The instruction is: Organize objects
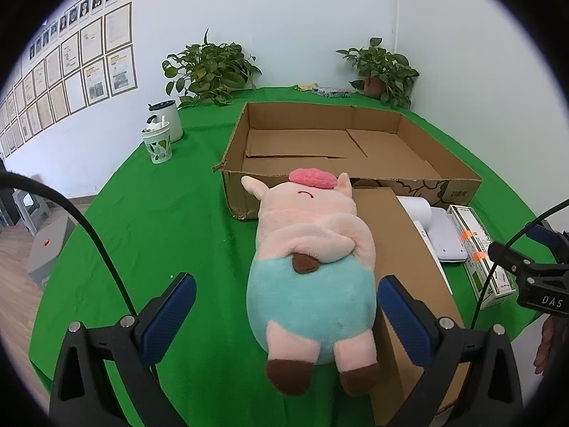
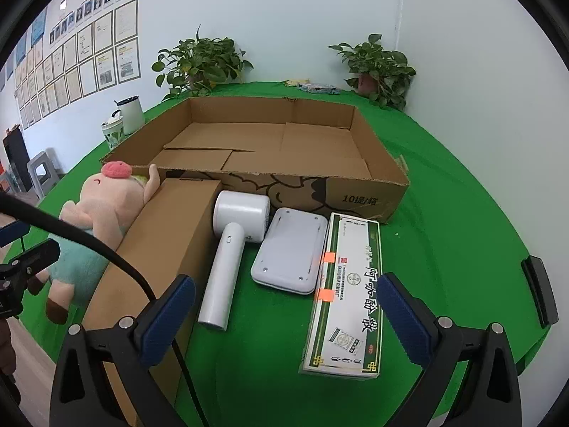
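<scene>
A green-covered worktop [image 2: 444, 213] carries an open cardboard tray [image 2: 355, 192]. In front of it lie a plush pig [image 1: 313, 259], a brown box [image 2: 167, 235], a white dryer [image 2: 231, 249] and a green-edged packet [image 2: 348, 291]. The left tool [image 1: 286, 306] tilts downward, spread wide astride the pig, pads clear. The right tool [image 2: 286, 306] tilts likewise, wide apart, holding nothing.

1. The left hand-held gripper [image 1: 286, 306] has a black plastic frame that splits into two angled arms.
2. Each arm ends in a dark blue ribbed pad [image 1: 170, 316].
3. Round silver screws [image 1: 125, 321] sit at the arm joints.
4. A black cable [image 1: 89, 235] arcs beside it.
5. The right hand-held gripper [image 2: 286, 306] looks the same: black arms, blue pads [image 2: 402, 316], silver screws [image 2: 443, 321], black cable [image 2: 117, 267].
6. In the left wrist view its black body shows white letters "DAS" [image 1: 552, 301].
</scene>
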Motion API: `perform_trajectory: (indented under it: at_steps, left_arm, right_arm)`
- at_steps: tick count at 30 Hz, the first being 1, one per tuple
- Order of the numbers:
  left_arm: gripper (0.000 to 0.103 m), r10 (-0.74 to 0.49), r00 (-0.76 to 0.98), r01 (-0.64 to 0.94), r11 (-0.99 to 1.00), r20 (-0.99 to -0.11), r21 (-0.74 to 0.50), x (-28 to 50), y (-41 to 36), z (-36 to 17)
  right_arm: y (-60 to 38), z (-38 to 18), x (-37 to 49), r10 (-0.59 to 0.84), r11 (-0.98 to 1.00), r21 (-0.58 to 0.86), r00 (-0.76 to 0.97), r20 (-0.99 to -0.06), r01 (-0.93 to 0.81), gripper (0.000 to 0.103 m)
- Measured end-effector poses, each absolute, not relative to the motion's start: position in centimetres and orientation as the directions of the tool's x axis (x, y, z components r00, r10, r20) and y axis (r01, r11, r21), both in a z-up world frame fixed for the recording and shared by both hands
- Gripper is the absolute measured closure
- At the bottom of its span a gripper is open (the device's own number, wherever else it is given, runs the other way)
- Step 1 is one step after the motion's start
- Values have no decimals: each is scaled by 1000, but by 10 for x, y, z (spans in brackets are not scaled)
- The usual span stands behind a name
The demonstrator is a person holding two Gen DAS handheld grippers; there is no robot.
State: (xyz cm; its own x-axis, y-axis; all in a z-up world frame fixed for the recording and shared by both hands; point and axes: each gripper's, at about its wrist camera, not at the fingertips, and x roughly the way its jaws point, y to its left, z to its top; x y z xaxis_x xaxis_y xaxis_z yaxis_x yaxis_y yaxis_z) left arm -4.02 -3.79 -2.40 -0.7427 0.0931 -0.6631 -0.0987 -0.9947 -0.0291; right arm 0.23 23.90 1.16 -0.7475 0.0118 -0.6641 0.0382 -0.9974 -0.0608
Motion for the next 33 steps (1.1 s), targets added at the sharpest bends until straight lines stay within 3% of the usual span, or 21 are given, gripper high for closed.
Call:
perform_trajectory:
  at_steps: [13,29,33]
  left_arm:
    - [1,23,-778,9,-999,-628,-48,-26,-29,-25]
    - [1,26,-789,-18,-1000,-614,-20,0,-10,0]
    - [1,29,-796,-31,-1000,-605,-8,4,-2,-1]
  right_arm:
    - [256,17,18,20,-982,-155,-755,-655,108,0]
    - [260,18,52,-66,-989,-60,-758,-649,137,0]
    - [262,18,60,-112,-991,21,-742,-661,131,0]
